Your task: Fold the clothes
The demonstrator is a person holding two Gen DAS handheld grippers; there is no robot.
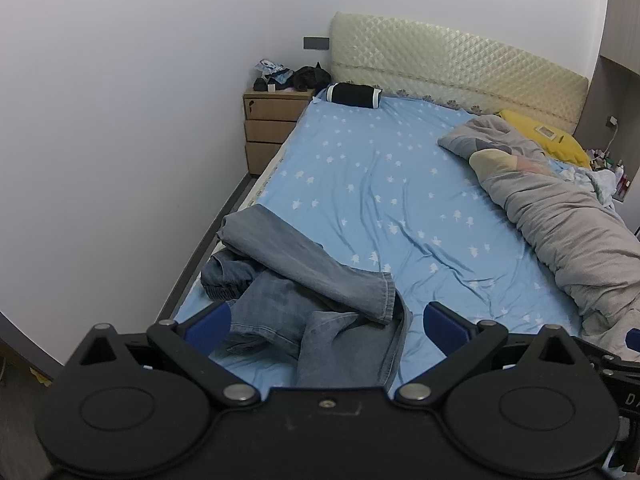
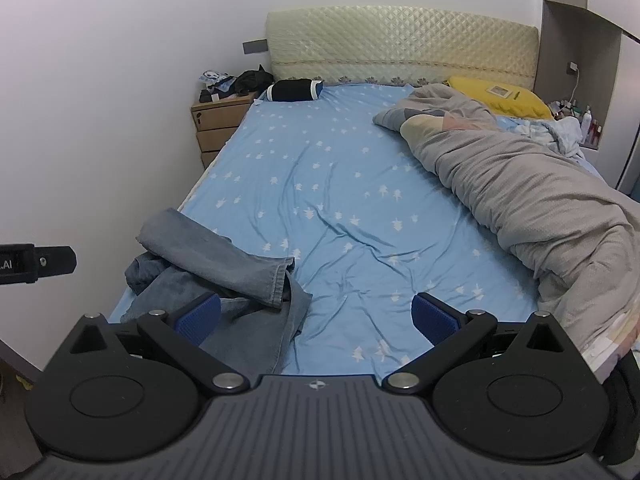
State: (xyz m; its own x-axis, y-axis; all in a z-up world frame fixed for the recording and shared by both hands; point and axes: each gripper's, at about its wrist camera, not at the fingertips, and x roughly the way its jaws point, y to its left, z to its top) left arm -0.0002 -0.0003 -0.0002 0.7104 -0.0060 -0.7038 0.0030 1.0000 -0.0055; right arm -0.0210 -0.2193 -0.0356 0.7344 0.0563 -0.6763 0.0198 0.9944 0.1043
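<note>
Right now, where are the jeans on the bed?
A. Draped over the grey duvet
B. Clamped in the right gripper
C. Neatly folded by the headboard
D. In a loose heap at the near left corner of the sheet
D: the jeans lie crumpled at the near left corner of the blue sheet, apart from the grey duvet, and both the left gripper and the right gripper are open and empty.
</note>
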